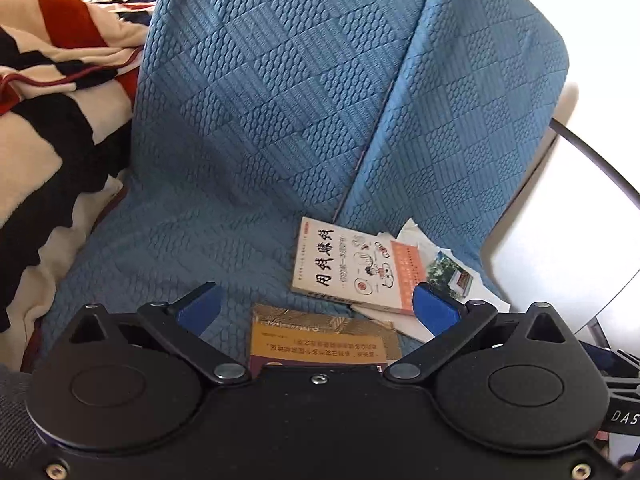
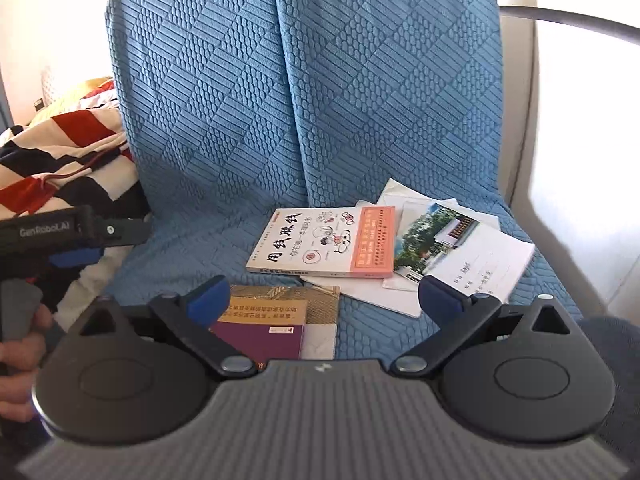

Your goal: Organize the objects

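Observation:
A white book with black characters and an orange band (image 1: 352,266) (image 2: 324,246) lies flat on the blue-covered seat (image 1: 192,240) (image 2: 200,248). Under it and to its right lie loose white papers (image 2: 480,264) (image 1: 412,236) and a photo card (image 2: 434,240) (image 1: 452,274). Nearer me lies a gold and purple book (image 1: 320,338) (image 2: 272,320). My left gripper (image 1: 318,306) hovers open over the gold book, nothing between its fingers. My right gripper (image 2: 326,300) is open too, above the same book's near end. The left gripper (image 2: 76,256) also shows at the left edge of the right wrist view, held by a hand (image 2: 18,364).
A striped red, black and cream blanket (image 1: 52,92) (image 2: 60,156) is piled to the left of the seat. The blue textured cover runs up the backrest (image 2: 300,80). A pale armrest (image 2: 520,120) (image 1: 540,248) bounds the right side, with a dark curved bar (image 2: 572,20) beyond it.

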